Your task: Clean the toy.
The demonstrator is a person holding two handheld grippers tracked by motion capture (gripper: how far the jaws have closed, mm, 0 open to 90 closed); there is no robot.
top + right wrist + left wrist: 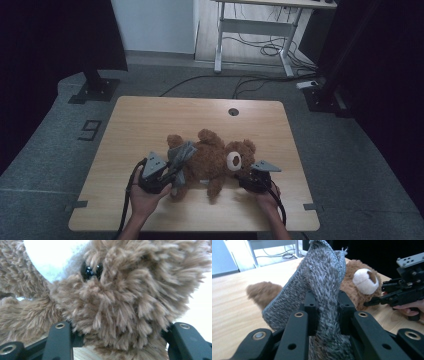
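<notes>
The left gripper [325,312] pinches a grey knitted cloth [317,282] lifted over the teddy bear [212,160] (lying on the wooden table [150,120]). The right gripper [117,340] clamps the bear's furry head.

My left gripper [167,175] sits near the desk's front edge, left of centre, jaws pointing towards the far right corner and clamped tight on grey fuzzy cloth [322,290], the pads pressing it from both sides; my left hand [145,197] wraps its body from below, forearm coming in over the front edge; my right gripper [245,179] lies near the front right, jaws aimed left and closed on the brown teddy bear's head [120,302]; my right hand [265,195] grips it from behind.
</notes>
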